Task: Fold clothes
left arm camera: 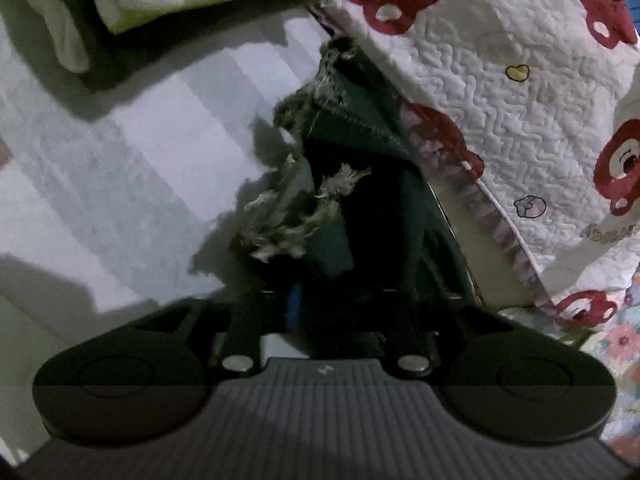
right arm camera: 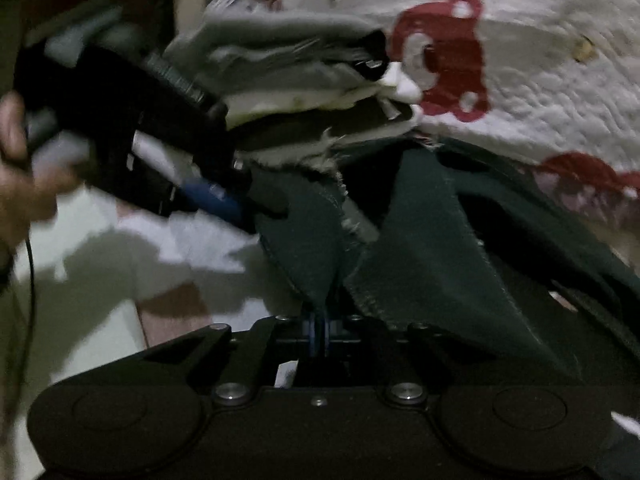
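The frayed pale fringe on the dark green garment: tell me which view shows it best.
The left wrist view: the fringe hangs sharp and central along the dark green garment, just ahead of the left gripper. The right wrist view shows only a blurred strip of it.

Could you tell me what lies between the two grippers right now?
In the right wrist view, the dark green garment spans from the right gripper to the left gripper; both pinch its frayed edge.

The garment (right arm camera: pixel 432 240) lies between the two grippers, against the quilt's (right arm camera: pixel 540 80) edge on its right. The left gripper (right arm camera: pixel 240 208) sits at its left, the right gripper (right arm camera: pixel 320 320) in front. Folded clothes (right arm camera: pixel 288 68) are stacked behind it.
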